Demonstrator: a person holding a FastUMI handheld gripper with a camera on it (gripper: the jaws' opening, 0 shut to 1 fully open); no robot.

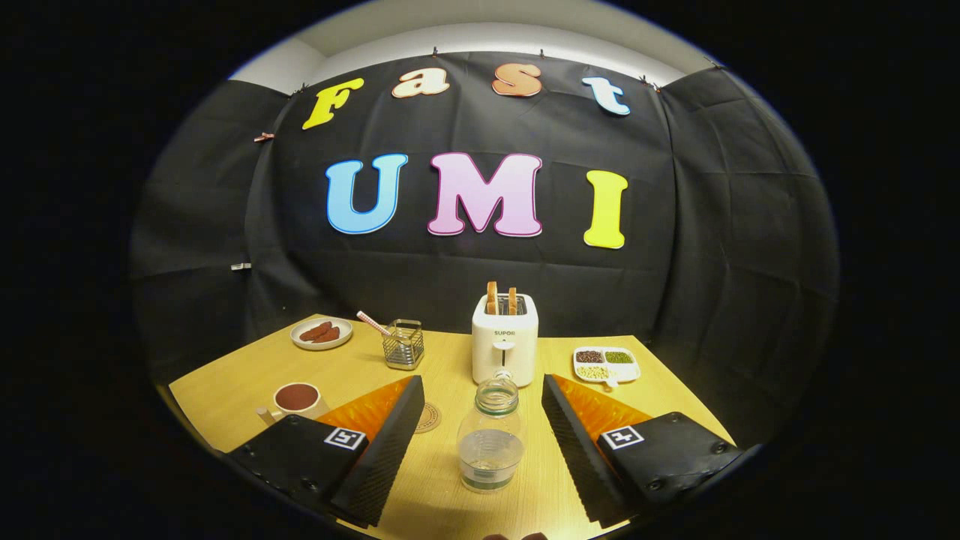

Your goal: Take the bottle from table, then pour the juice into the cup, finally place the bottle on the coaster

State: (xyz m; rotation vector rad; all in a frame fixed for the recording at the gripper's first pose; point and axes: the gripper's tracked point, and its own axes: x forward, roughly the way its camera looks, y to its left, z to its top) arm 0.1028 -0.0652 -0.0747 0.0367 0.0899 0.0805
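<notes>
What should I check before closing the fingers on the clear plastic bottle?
1. Gripper open wide: ok.
2. Clear plastic bottle upright on the wooden table, between the fingers, touching neither: ok.
3. Bottle cap off, neck open: ok.
4. Liquid in the bottle for pouring: ok, a low level shows.
5. Cream cup upright beyond the left finger: ok; it already holds something dark.
6. Round coaster free: cannot tell, the left finger hides part of it.
</notes>
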